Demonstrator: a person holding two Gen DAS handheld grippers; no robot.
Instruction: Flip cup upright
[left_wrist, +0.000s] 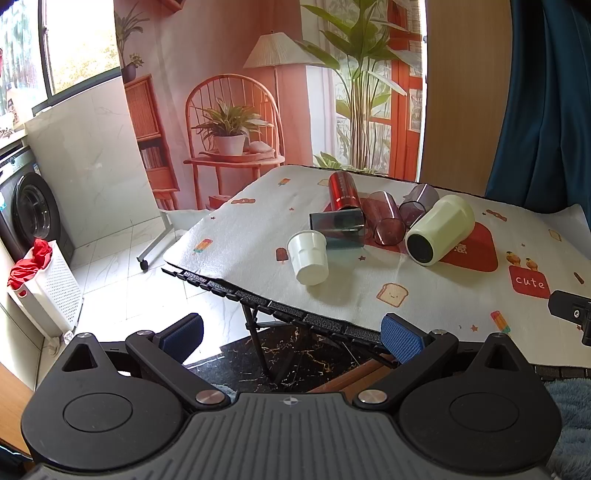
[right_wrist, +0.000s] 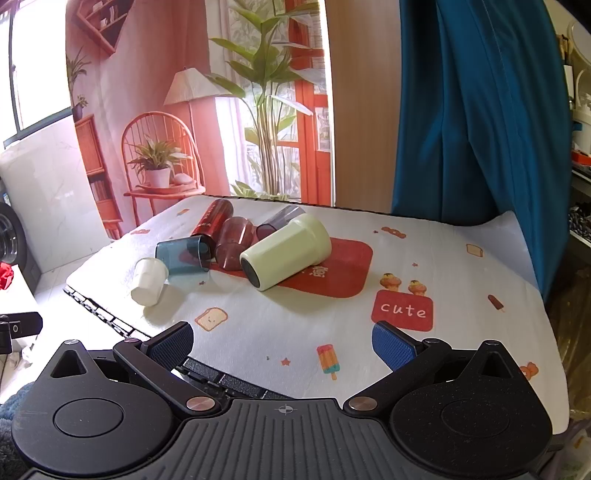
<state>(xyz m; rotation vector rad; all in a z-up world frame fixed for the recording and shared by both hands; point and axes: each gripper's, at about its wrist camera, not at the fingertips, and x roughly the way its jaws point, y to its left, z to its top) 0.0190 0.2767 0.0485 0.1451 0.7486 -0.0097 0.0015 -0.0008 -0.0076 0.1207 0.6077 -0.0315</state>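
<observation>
Several cups lie on their sides in a cluster on the table: a small white ribbed cup (left_wrist: 308, 256) (right_wrist: 149, 281), a dark teal see-through cup (left_wrist: 338, 227) (right_wrist: 183, 254), a red metallic cup (left_wrist: 343, 192) (right_wrist: 212, 221), a maroon see-through cup (left_wrist: 384, 218) (right_wrist: 232, 242), a purple see-through cup (left_wrist: 419, 203) (right_wrist: 279, 219) and a large pale green cup (left_wrist: 439, 230) (right_wrist: 286, 254). My left gripper (left_wrist: 291, 332) is open and empty, below the table's near-left edge. My right gripper (right_wrist: 282, 343) is open and empty over the table's near edge, well short of the cups.
The table carries a white cloth (right_wrist: 461, 280) with cartoon prints and a red "cute" patch (right_wrist: 402, 310). A blue curtain (right_wrist: 476, 122) hangs at the right. A white laundry basket (left_wrist: 48, 288) and a washing machine (left_wrist: 33, 212) stand on the floor at the left.
</observation>
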